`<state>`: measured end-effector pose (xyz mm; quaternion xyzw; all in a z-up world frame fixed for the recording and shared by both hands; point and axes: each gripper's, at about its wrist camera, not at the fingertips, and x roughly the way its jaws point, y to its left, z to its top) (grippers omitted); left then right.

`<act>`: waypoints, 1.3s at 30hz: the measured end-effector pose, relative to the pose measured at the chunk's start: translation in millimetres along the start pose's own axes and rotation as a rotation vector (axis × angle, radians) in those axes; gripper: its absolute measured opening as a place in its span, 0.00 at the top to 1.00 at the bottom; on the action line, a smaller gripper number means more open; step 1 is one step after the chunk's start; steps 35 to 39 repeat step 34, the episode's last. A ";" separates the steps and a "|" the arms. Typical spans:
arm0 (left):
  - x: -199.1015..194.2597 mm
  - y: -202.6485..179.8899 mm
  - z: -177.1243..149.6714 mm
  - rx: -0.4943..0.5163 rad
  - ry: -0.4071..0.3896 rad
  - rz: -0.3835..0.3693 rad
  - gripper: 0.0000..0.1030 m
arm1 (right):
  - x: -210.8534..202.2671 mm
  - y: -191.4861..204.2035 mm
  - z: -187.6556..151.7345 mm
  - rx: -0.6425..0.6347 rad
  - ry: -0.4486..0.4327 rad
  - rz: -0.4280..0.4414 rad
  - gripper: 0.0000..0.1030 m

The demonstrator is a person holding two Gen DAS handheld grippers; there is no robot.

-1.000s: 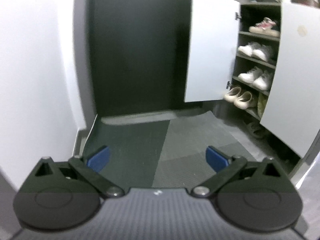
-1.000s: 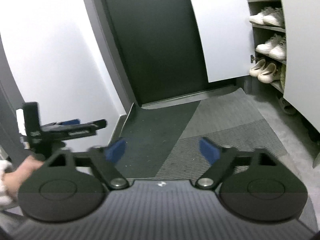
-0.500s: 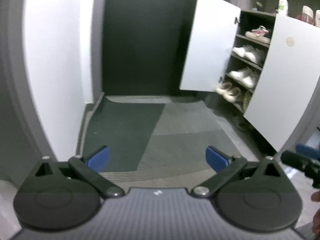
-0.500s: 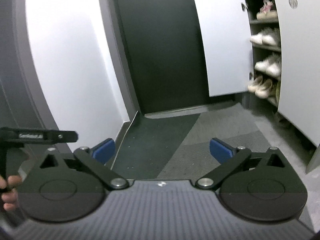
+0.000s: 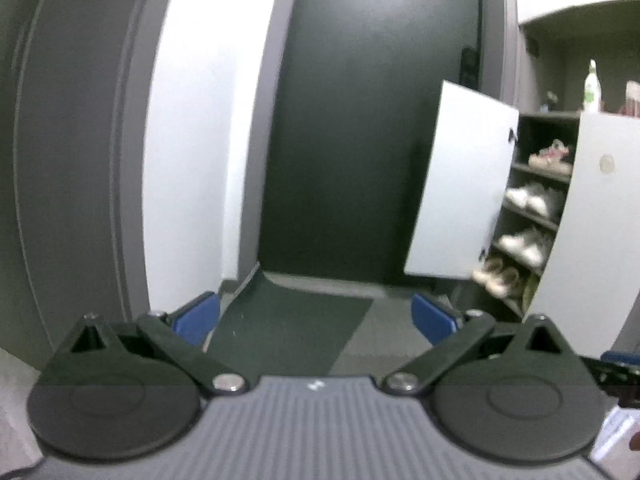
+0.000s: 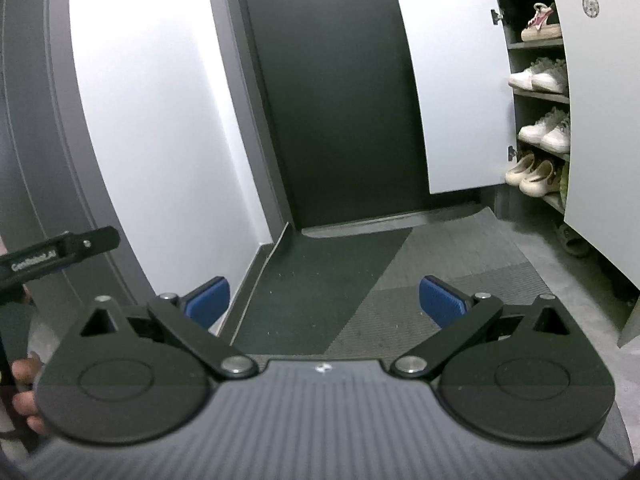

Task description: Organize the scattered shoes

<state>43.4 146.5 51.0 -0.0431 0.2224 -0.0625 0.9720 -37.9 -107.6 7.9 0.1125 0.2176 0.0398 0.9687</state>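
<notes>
An open shoe cabinet (image 6: 536, 100) stands at the right with pairs on its shelves: a pink-trimmed shoe (image 6: 542, 24) on top, white sneakers (image 6: 538, 76) below, more white sneakers (image 6: 546, 130), then beige clogs (image 6: 532, 170). The left wrist view shows the same shelves (image 5: 532, 204), blurred. A dark sandal (image 6: 574, 242) lies on the floor under the near door. My right gripper (image 6: 325, 300) is open and empty above the mat. My left gripper (image 5: 316, 316) is also open and empty, far back from the cabinet.
Two white cabinet doors (image 6: 456, 88) (image 6: 600, 100) hang open. A dark entrance door (image 6: 332, 92) fills the back wall, with a grey-green floor mat (image 6: 360, 280) before it. A white wall panel (image 6: 152, 120) and grey frame are at left. A bottle (image 5: 591, 86) stands on the cabinet top.
Both views pulled back from the cabinet, so the shoes look smaller and farther. The left view tilted up, showing more door and wall. The right jaws stand a little wider than a second ago.
</notes>
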 end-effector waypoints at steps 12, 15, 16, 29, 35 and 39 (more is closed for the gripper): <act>15.9 -14.3 -9.9 0.080 0.107 0.006 0.00 | 4.1 5.5 -9.3 -0.006 0.033 -0.023 0.00; 13.2 -15.1 -12.8 0.100 0.106 0.008 0.00 | 3.0 8.4 -11.2 -0.026 0.027 -0.027 0.00; 10.8 -13.0 -13.1 0.101 0.105 0.009 0.00 | 3.1 8.1 -11.6 -0.023 0.029 -0.026 0.00; 6.2 -6.4 -14.9 0.091 0.111 0.006 0.00 | 4.0 4.2 -14.3 0.028 0.047 -0.020 0.00; 6.9 -7.5 -14.6 0.088 0.116 0.005 0.00 | 5.2 4.5 -15.6 0.026 0.059 -0.019 0.00; 6.9 -7.5 -14.6 0.088 0.116 0.005 0.00 | 5.2 4.5 -15.6 0.026 0.059 -0.019 0.00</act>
